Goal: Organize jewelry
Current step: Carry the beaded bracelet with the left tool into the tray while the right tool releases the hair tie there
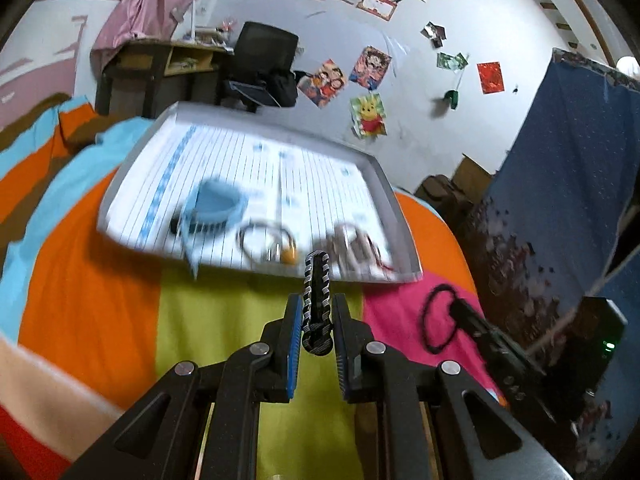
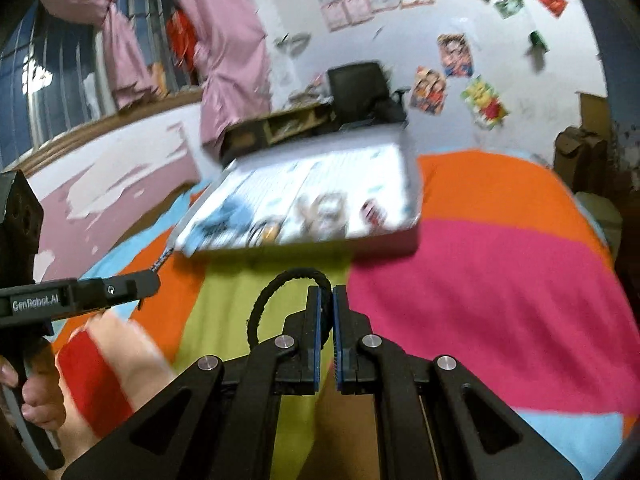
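Matt cloth bedspread (image 1: 100, 300); lined paper in the tray (image 1: 256, 120); woven-looking patterned band (image 1: 317, 300); rough matt black loop (image 2: 276, 292); ridged blue gripper pads (image 1: 295, 344).

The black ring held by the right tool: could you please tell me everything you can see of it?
The black ring is a thin closed loop with a rough, braided or fabric-like surface; the material can't be told for sure. The right tool is shut on its right side, so most of the loop stands out to the left of the fingers, above the striped blanket and short of the white tray. In the left wrist view the ring shows as an open oval against the pink stripe, touched only by the tool.
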